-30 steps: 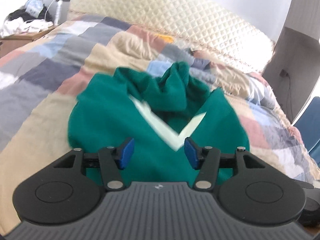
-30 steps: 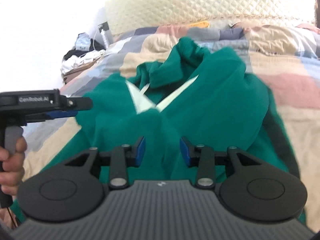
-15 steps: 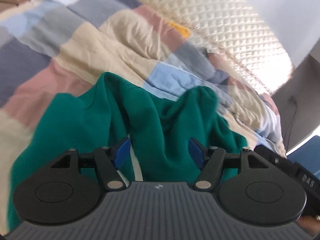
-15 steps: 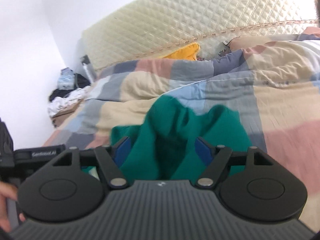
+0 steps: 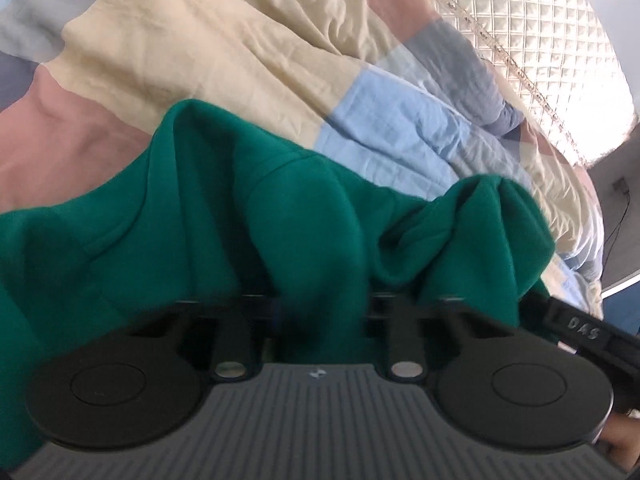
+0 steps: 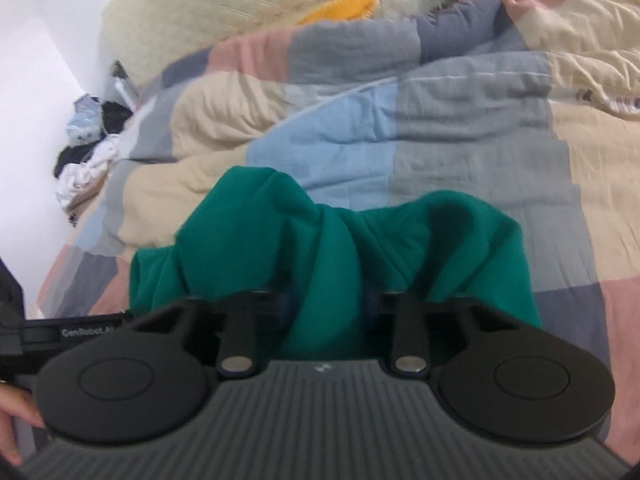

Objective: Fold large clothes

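Note:
A large green sweatshirt [image 5: 248, 216] lies bunched on the patchwork quilt [image 5: 192, 68]. In the left wrist view the cloth fills the space between the fingers of my left gripper [image 5: 322, 308], which stands wide open with its blue pads mostly buried in fabric. In the right wrist view the same green sweatshirt [image 6: 332, 240] is heaped between the fingers of my right gripper [image 6: 324, 308], also spread wide. The fingertips of both are hidden by the cloth. The right gripper's body [image 5: 580, 328] shows at the left view's right edge; the left gripper's body [image 6: 80, 332] shows at the right view's left edge.
A quilted cream headboard [image 5: 540, 40] runs behind the bed. A yellow item [image 6: 344, 6] lies near the headboard. A heap of dark and white clothes [image 6: 88, 152] sits on a side table at the left. A grey wall panel [image 5: 616, 184] stands at the right.
Both grippers have moved forward and down into the green sweatshirt. The white V stripe has gone out of sight, and cloth now covers the blue pads.

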`<state>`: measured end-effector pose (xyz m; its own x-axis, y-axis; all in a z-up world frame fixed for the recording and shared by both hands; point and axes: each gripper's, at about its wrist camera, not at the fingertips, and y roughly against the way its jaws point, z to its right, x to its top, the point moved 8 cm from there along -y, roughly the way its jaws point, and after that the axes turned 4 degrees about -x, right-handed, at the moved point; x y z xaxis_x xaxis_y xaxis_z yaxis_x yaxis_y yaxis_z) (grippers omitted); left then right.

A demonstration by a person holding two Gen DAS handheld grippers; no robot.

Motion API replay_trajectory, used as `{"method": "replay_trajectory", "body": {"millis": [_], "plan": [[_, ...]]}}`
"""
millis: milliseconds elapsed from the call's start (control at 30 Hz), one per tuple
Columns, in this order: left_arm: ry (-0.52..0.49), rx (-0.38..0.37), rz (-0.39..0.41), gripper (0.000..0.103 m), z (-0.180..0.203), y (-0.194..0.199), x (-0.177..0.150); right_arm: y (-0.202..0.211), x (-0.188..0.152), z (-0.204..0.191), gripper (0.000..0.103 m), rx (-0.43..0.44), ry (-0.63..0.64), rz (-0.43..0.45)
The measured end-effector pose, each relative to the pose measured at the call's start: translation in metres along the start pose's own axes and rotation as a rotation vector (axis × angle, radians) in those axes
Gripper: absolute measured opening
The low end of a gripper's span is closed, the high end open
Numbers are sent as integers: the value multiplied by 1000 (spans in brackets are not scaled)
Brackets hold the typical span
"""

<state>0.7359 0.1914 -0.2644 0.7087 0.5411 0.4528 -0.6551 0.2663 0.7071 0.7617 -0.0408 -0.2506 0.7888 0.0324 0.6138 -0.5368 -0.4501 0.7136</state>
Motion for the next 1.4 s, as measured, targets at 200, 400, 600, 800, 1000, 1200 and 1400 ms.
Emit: {"method": "replay_trajectory", "body": {"millis": [200, 400, 600, 800, 1000, 1200, 1400], "plan": [[75, -137, 40, 11, 24, 56, 34, 50, 32, -29, 14, 46, 45, 89], [102, -286, 91, 11, 53, 134, 38, 131, 55, -60, 14, 107, 97, 224], [78, -387, 106, 11, 84, 219, 4, 231, 54, -89, 14, 146, 147, 299], [52, -395, 134, 11, 81, 295, -78, 308, -18, -108, 14, 151, 209, 284], [98, -394, 133, 11, 43, 331, -191, 354, -114, -102, 14, 169, 153, 274], [1, -258, 165, 11, 15, 331, -279, 349, -210, -96, 14, 109, 167, 220], [-103, -71, 149, 11, -11, 294, -321, 301, -275, -69, 16, 24, 144, 138]]}}
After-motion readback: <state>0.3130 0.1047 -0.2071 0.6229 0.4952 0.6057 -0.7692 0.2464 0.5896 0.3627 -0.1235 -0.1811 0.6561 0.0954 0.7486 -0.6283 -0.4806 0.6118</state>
